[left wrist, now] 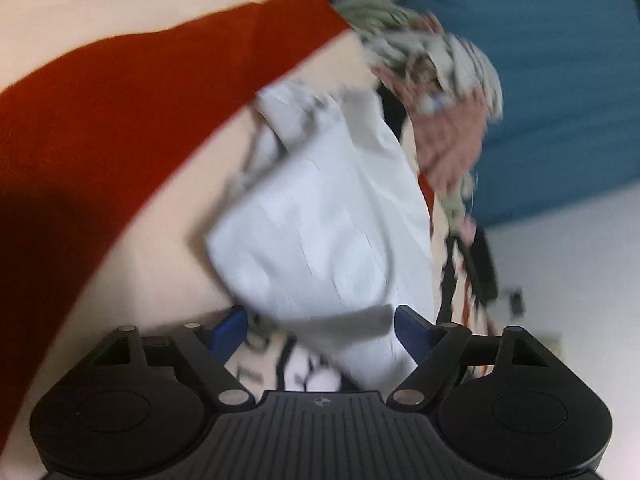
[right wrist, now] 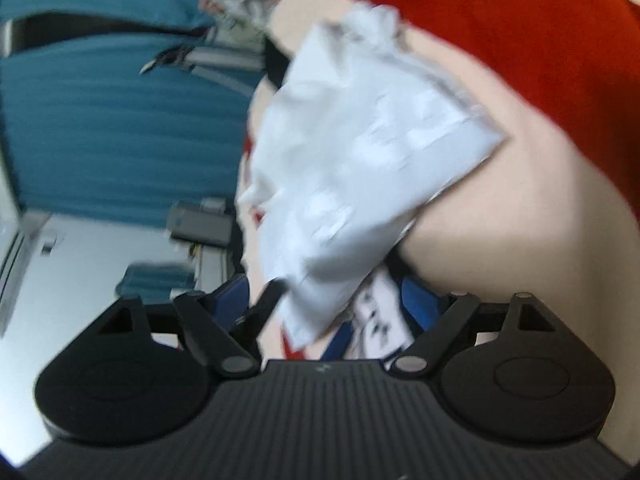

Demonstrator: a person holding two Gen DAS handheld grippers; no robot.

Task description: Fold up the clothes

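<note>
Lying between and just ahead of both sets of fingers, the white garment (left wrist: 320, 224) was a rumpled, roughly folded bundle on the pale table (left wrist: 120, 8), its near edge drooping into the gap of each gripper. In the left wrist view the left gripper (left wrist: 320, 330) stood with its blue fingertips (left wrist: 232, 326) spread wide, the cloth passing between them without either pad visibly pressing on it, so it read as released. The right gripper (right wrist: 324, 300) looked the same: spread wide, white fabric hanging in the gap and hiding much of the far pad, no pinch to be seen. Blur made the exact contact hard to judge.

By my reading, the step in hand was the end of one fold or the start of a regrasp, with the garment let go and both tools rolled sideways over it. The next move would call for finding two clean edges or corners, closing on a single layer each, and lifting together.

Beyond the fingers lay a red cloth (left wrist: 120, 92) across the table, and farther off a heap of patterned clothes (left wrist: 432, 64) against a blue backdrop (left wrist: 560, 80).
</note>
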